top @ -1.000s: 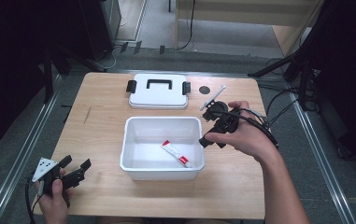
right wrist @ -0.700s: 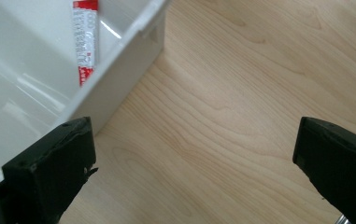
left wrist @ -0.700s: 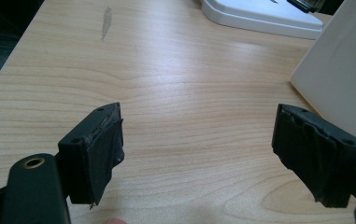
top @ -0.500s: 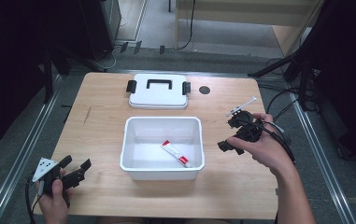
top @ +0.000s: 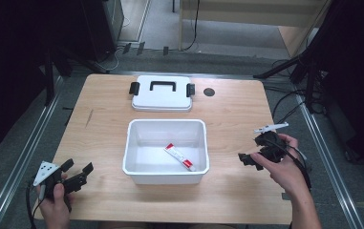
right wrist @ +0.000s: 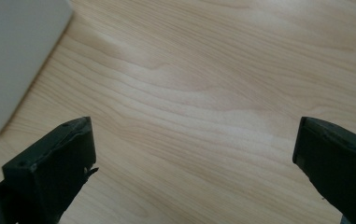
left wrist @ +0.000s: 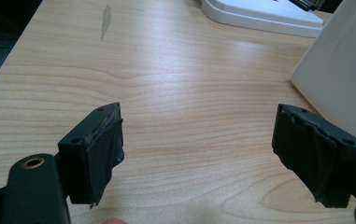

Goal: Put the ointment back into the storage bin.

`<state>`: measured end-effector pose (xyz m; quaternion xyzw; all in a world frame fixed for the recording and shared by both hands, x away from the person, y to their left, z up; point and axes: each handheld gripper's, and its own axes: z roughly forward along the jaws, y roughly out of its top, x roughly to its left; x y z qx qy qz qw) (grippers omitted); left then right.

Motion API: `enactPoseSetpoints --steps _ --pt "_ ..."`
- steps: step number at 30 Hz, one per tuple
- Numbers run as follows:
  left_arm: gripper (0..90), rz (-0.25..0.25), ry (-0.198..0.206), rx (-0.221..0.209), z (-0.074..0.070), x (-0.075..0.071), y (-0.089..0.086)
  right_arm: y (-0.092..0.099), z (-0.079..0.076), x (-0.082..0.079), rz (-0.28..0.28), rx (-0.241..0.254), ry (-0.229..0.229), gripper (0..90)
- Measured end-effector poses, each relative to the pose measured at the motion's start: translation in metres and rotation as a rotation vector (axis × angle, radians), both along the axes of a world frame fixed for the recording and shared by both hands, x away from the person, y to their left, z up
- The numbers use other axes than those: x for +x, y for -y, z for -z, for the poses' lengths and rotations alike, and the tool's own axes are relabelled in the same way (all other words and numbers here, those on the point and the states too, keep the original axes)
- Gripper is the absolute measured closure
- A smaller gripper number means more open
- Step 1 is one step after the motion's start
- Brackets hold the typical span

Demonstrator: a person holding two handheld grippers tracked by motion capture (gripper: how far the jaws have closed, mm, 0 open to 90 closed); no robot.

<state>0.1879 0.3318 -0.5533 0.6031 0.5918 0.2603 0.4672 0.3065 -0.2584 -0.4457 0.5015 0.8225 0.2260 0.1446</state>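
Note:
A white open bin [top: 136, 167] stands mid-table with a red-and-white tube [top: 180, 157] lying on its floor. Behind it lies the bin's white lid [top: 162, 94] with a black handle and black clips. My left gripper [top: 78, 173] is held over the table's near left corner, open and holding nothing; in its own view the jaws stand wide over bare wood [left wrist: 199, 154], the bin's wall [left wrist: 339, 70] at right. My right gripper [top: 255, 153] hovers to the right of the bin, open, with only wood between its jaws [right wrist: 194, 158].
A small dark round hole [top: 209, 92] sits in the tabletop beside the lid. Cables trail off the table's right edge [top: 284, 107]. Metal rails run along both sides of the table [top: 103, 119].
My right gripper has drawn back from over the bin's right rim toward the table's right side and nearer the front. The left gripper has stayed still.

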Motion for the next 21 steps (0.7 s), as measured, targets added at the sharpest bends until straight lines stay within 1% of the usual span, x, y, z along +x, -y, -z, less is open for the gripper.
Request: enactPoseSetpoints --steps 1,2,5,8,10,11,12,14,15,17,18,20,21 --pt "17.3 0.000 0.000 0.001 0.000 0.000 0.000 0.007 0.009 -0.004 0.027 0.018 0.014 0.0" --pt "17.3 0.001 0.000 0.002 0.000 0.000 0.000 0.010 0.014 -0.006 0.041 0.034 0.024 0.0" --pt "17.3 0.000 0.001 0.000 0.000 0.000 0.000 0.020 0.028 -0.013 0.074 0.067 0.057 0.0" --pt "17.3 0.000 0.000 0.003 0.000 0.000 0.000 0.028 0.040 -0.022 0.092 0.092 0.107 0.2" --pt "17.3 -0.001 0.000 0.001 0.000 0.000 0.000 0.034 0.047 -0.027 0.105 0.113 0.124 1.2" --pt "17.3 -0.001 0.000 0.001 0.000 0.000 0.000 0.034 0.047 -0.027 0.105 0.113 0.124 1.2" --pt "17.3 -0.001 -0.001 0.001 0.000 0.000 0.000 0.037 0.051 -0.029 0.111 0.119 0.132 1.4" --pt "17.3 -0.001 -0.001 0.002 0.000 0.000 0.000 0.042 0.056 -0.034 0.129 0.129 0.142 1.4" --pt "17.3 -0.001 -0.001 0.002 0.000 0.000 0.000 0.046 0.061 -0.040 0.136 0.139 0.153 1.4" --pt "17.3 -0.001 -0.001 0.004 0.000 0.000 0.000 0.051 0.066 -0.045 0.146 0.143 0.167 1.4" --pt "17.3 -0.001 -0.001 0.004 0.000 0.000 0.000 0.051 0.066 -0.045 0.146 0.143 0.167 1.4" --pt "17.3 -0.002 0.001 0.003 0.000 0.000 0.000 0.056 0.071 -0.051 0.156 0.158 0.186 1.5" --pt "17.3 -0.003 0.001 0.003 0.000 0.000 0.000 0.061 0.075 -0.056 0.169 0.173 0.205 1.5"
